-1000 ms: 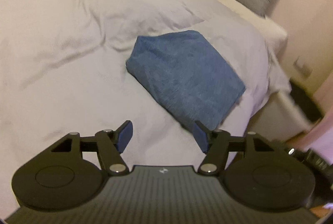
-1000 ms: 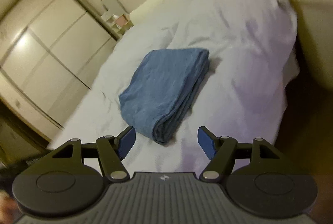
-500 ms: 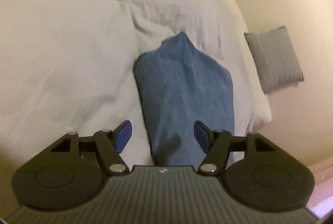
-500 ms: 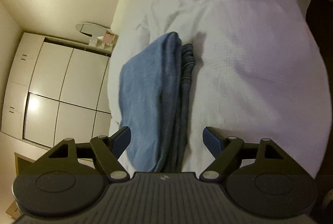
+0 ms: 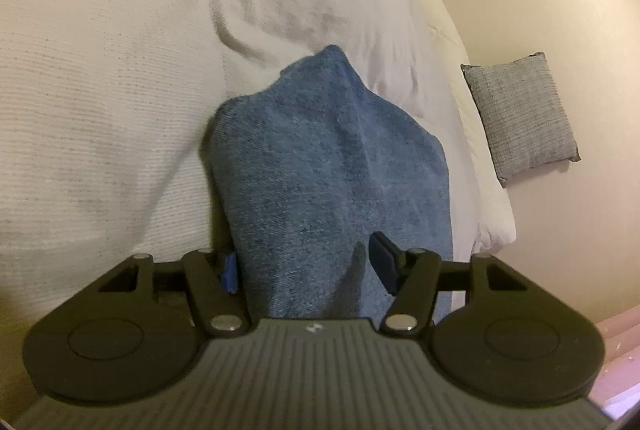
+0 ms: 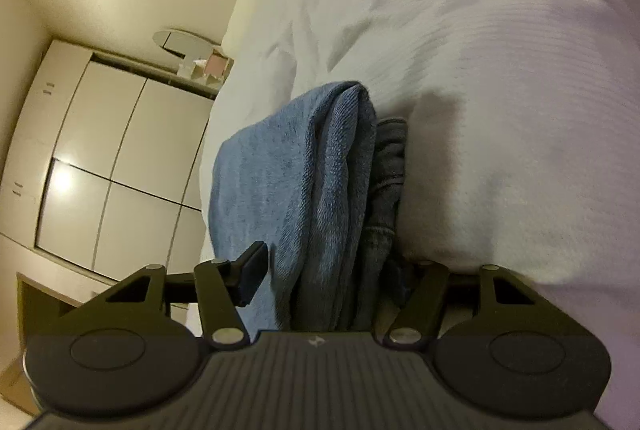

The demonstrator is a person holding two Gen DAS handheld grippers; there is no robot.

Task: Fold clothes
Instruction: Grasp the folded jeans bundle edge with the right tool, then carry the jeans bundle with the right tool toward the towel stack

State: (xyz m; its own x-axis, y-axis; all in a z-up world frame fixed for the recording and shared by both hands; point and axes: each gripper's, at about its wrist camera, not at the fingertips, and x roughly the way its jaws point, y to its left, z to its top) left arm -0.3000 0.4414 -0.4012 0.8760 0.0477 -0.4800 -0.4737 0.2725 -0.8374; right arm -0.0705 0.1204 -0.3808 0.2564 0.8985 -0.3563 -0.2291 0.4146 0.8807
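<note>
Item: folded blue garment (image 5: 332,190), lying on the white bed (image 5: 100,110), grey pillow (image 5: 520,118) at two o'clock. A second ago we hovered clear of it; now the left gripper (image 5: 308,268) and the right gripper (image 6: 336,270) each straddle one end, jaws closing around the bundle, pads not visibly pressing yet. Folding looks complete; we judge a two-handed lift comes next.

The room looks dim and yellowish to me. A light makes a bright shiny spot on the cupboard doors (image 6: 64,186). The bed cover (image 5: 100,78) looks smeary far away. Edges bend round and go dark. The folded blue cloth (image 6: 288,182) casts a dark shadow.
</note>
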